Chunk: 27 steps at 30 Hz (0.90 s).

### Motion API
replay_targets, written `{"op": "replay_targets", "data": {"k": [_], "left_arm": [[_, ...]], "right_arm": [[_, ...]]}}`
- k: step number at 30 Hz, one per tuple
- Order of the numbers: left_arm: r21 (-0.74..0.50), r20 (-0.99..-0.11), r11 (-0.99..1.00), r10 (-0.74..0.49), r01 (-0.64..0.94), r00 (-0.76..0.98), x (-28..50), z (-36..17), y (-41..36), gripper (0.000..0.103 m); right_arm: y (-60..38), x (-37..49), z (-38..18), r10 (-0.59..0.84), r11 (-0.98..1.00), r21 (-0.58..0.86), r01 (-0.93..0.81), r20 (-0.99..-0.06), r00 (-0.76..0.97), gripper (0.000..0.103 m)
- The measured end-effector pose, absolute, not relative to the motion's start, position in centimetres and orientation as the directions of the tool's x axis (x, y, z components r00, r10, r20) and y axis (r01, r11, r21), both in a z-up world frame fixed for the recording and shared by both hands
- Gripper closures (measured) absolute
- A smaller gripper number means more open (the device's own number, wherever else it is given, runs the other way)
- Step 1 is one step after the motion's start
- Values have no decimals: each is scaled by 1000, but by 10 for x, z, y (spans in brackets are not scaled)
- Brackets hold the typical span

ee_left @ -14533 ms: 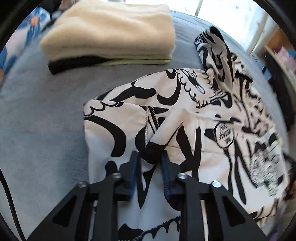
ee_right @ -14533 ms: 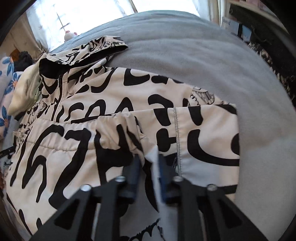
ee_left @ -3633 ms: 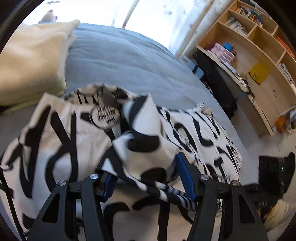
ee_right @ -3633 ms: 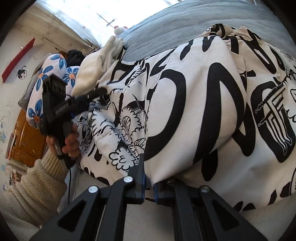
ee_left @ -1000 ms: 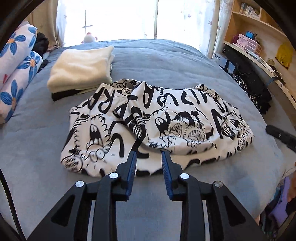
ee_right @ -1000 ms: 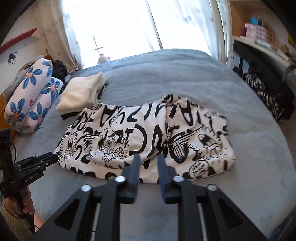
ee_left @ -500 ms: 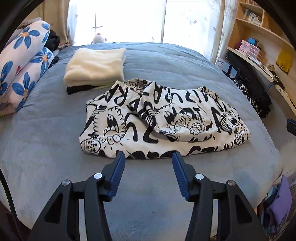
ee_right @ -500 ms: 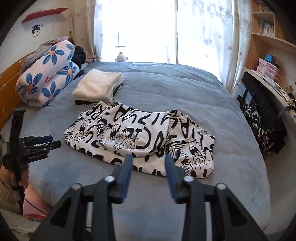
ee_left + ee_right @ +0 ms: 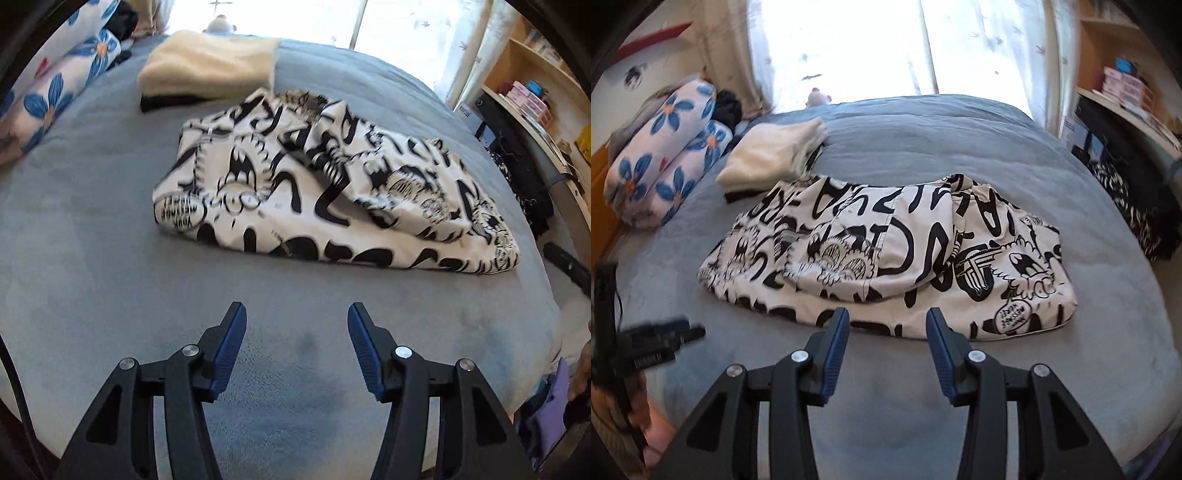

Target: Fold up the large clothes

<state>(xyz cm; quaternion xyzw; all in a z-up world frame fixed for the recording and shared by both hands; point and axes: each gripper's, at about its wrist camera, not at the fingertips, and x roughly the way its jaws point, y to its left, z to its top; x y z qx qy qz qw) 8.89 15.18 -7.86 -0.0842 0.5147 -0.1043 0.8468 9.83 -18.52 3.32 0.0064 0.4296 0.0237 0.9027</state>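
Two tools hang above the near part of a grey bed [image 9: 92,280], each with nothing between its blue pads. The left tool [image 9: 295,347] has its jaws well apart and opening at this moment, over bare blanket short of the folded garment [image 9: 332,192]. The right tool [image 9: 884,339] also stands with its jaws apart and empty, its tips just in front of the garment's near edge and not touching it.

The garment, white with bold black lettering and cartoon prints, lies folded into a wide, puffy bundle near the middle of the bed [image 9: 997,162]. One layer is doubled over the top of it, leaving a strip of the lower layer showing along the near edge. Just beyond the garment's far left corner sits a cream folded stack [image 9: 207,70] with a dark piece under it, seemingly touching that corner in the right wrist view [image 9: 772,158]. Further left of the garment, at the bed's edge, lie flower-print bundles [image 9: 665,155]. Right of the garment, off the bed, stand wooden shelves [image 9: 532,96]. In the right wrist view the left tool [image 9: 661,339] appears blurred, low and left of the garment.
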Motion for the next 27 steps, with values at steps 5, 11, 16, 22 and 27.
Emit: {"op": "replay_targets", "data": {"k": [5, 11, 16, 22, 27], "left_arm": [[-339, -835, 939, -324, 48, 445, 98, -108, 159, 47], [-485, -794, 873, -414, -52, 445, 124, -141, 171, 47], [-544, -751, 833, -434, -95, 498, 150, -155, 171, 47], [-568, -733, 814, -433, -120, 525, 181, -167, 165, 43], [-571, -722, 812, -428, -118, 544, 200, -171, 163, 39]], "right_arm": [[-197, 112, 19, 16, 996, 69, 52, -735, 678, 60], [-195, 126, 4, -17, 995, 57, 81, -711, 703, 60], [-192, 135, -7, -7, 995, 65, 74, -707, 707, 60], [-185, 145, -15, 4, 997, 53, 47, -710, 704, 60], [-182, 152, -20, 14, 998, 57, 39, -715, 699, 60]]}}
